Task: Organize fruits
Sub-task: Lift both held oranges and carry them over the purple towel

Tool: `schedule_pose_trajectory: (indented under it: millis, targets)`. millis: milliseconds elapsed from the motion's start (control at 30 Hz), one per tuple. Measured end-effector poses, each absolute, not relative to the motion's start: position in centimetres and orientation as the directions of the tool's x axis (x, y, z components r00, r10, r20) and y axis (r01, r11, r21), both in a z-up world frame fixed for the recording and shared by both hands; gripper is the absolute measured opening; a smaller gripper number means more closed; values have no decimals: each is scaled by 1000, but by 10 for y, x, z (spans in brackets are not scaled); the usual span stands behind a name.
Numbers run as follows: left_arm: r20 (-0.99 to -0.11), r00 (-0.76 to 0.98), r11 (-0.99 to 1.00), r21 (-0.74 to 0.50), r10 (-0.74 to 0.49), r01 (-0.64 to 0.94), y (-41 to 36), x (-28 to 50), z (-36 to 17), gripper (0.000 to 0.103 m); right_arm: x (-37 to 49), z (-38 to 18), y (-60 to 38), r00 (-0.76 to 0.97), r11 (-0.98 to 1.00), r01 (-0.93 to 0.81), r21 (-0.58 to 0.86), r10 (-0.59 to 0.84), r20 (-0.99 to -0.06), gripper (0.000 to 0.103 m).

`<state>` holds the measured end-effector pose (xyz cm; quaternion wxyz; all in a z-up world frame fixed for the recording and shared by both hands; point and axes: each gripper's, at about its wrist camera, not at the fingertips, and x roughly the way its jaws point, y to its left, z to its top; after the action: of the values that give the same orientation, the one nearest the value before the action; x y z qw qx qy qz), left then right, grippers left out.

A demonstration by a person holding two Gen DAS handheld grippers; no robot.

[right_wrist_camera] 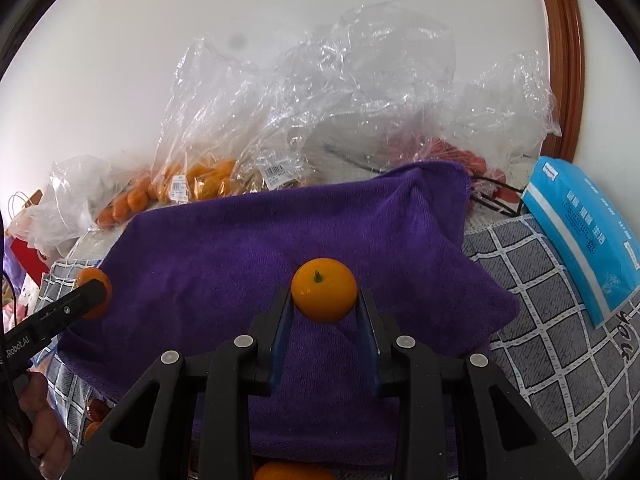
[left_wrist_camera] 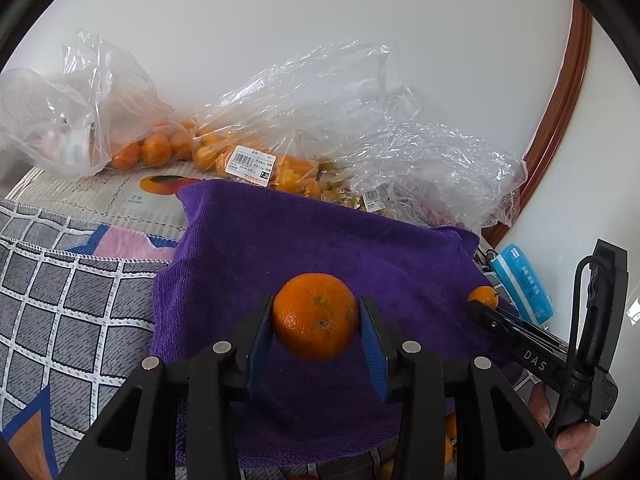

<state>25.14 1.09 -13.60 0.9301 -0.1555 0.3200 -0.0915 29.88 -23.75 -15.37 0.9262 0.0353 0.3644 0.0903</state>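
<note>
Purple towel underneath both loads. Left gripper pinches a mandarin above the towel's near edge; right gripper pinches a kumquat above its middle. Risk: round, smooth skins squirting from narrow pads, rolling off the towel.

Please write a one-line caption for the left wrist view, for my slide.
Left gripper holds a mandarin above a purple towel, with bagged fruit behind.
</note>
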Motion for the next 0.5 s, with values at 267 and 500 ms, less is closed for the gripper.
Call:
schedule_pose_trajectory:
  millis: [267, 500]
  targets:
    - [-582, 766, 939, -336, -272, 78, 7, 254, -140, 40, 303, -159, -237, 698, 983, -131, 132, 186, -691, 32]
    - [-592, 760, 943, -323, -268, 81, 6, 255, -143, 40, 304, -163, -236, 698, 984, -129, 125, 180, -693, 33]
